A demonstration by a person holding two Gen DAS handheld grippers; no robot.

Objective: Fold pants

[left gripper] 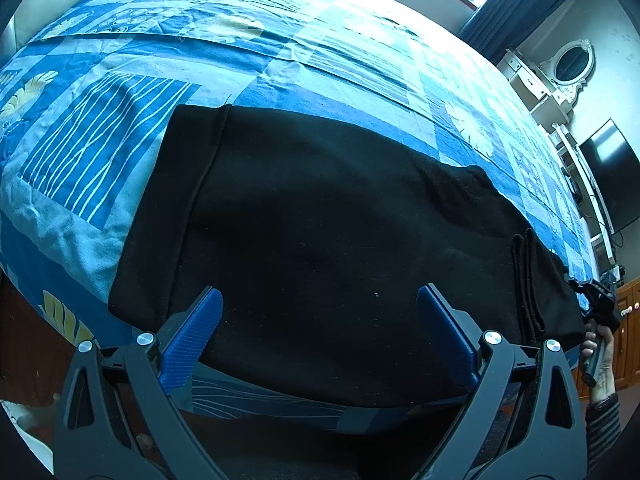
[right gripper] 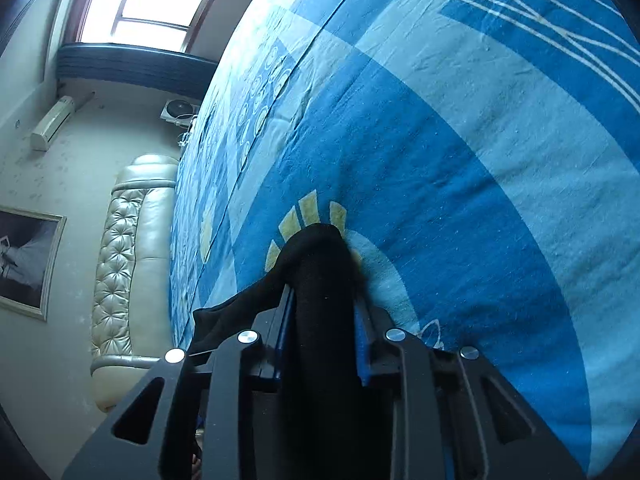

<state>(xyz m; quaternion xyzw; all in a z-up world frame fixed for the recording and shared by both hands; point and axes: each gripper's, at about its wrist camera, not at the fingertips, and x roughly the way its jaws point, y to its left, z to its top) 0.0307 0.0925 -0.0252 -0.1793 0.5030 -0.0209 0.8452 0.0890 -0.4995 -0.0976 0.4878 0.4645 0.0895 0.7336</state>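
Pants [left gripper: 320, 220], black and soft, lie spread flat on a big bed with a blue patterned sheet [left gripper: 120, 128]. On the left side the sheet has a square with thin white lines and some yellow leaf shapes. The wide band end of the pants sits on the left, with a seam running down it. The left gripper [left gripper: 318, 320] hangs just over the near edge of the pants with its two blue pads [left gripper: 196, 336] far apart, and it holds nothing. Further right the black cloth is doubled over into a thick fold [left gripper: 528, 280]. At the far right edge a hand [left gripper: 600, 364] in a striped sleeve holds the right gripper [left gripper: 596, 300] next to that end of the pants. In the right wrist view the right gripper [right gripper: 324, 280] has its jaws squeezed close on a bunch of the black cloth [right gripper: 324, 300], just above the blue sheet. To the left of the bed stand a cream padded headboard [right gripper: 124, 260] and a window [right gripper: 152, 4].
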